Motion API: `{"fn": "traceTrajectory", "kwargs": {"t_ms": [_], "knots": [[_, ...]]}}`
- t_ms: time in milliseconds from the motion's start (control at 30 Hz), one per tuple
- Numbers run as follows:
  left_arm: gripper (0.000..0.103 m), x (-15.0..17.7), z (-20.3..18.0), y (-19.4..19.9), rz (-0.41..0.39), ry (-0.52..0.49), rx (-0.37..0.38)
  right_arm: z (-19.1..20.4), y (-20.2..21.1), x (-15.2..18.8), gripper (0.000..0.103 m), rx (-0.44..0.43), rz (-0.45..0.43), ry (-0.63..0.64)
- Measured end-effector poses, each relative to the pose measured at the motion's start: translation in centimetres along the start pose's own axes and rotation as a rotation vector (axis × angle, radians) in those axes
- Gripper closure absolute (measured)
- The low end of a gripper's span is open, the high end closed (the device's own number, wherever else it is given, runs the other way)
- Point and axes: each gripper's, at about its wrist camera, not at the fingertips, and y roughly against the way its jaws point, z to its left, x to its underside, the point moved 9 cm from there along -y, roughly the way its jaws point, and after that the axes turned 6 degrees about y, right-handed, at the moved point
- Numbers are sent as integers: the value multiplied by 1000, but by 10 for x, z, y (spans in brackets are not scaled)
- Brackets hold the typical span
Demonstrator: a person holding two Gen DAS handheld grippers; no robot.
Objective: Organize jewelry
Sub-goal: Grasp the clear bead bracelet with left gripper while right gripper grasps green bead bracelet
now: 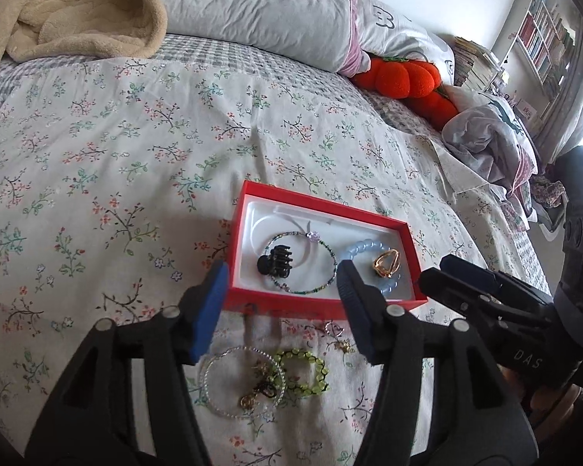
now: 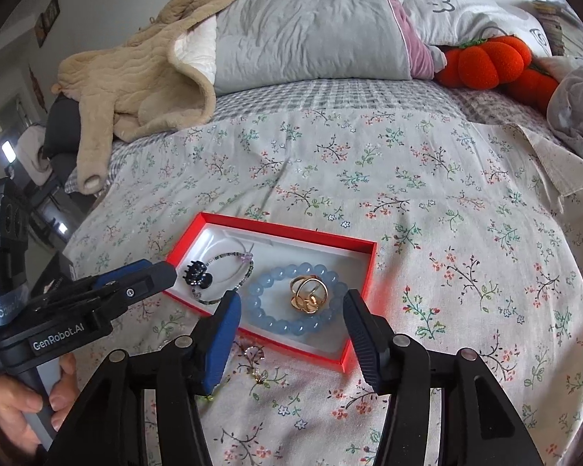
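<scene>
Jewelry left on the bedspread, a green bead bracelet (image 1: 302, 373), lies at six o'clock below the released, empty left gripper (image 1: 281, 310); the right gripper (image 2: 291, 334) gapes empty over the red box (image 2: 363, 272).

— What sort of place is this?

— A bedroom in somebody's home. Most of both views is a bed under a pale cotton spread printed with small flower sprigs (image 1: 136, 147), over a grey-and-white checked sheet (image 2: 330, 97).

— Anything else?

— A crumpled grey pillow (image 2: 311, 31) lies at the top centre of the frame, a beige quilted fleece garment (image 2: 136, 77) is thrown down at upper left, and round orange plush pumpkins (image 2: 489, 62) sit at upper right.

— And beyond the bed?

— In the left wrist view, upper right, a white bookshelf packed with books (image 1: 544, 35) stands against the wall, with stacked books (image 1: 474, 62) beside it. Small framed pictures (image 2: 46, 19) hang at upper left in the right wrist view.
</scene>
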Motion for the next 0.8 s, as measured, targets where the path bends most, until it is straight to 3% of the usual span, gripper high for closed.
{"fn": "traceTrajectory", "kwargs": {"t_ms": [167,433,533,633,700,800], "knots": [[27,15,16,11,44,20,-65,6,13,12,41,4,22,-4],[26,51,44,12,199,59,-171,1,16,46,36,49,140,-64],[26,58,51,11,224,71,-189,-3,12,61,36,84,205,-99],[26,62,55,9,239,82,-192,-3,7,72,36,64,255,-140],[29,64,57,6,250,94,-188,-2,4,77,36,59,276,-158],[45,66,60,-1,275,131,-169,-1,1,80,36,65,289,-157]]}}
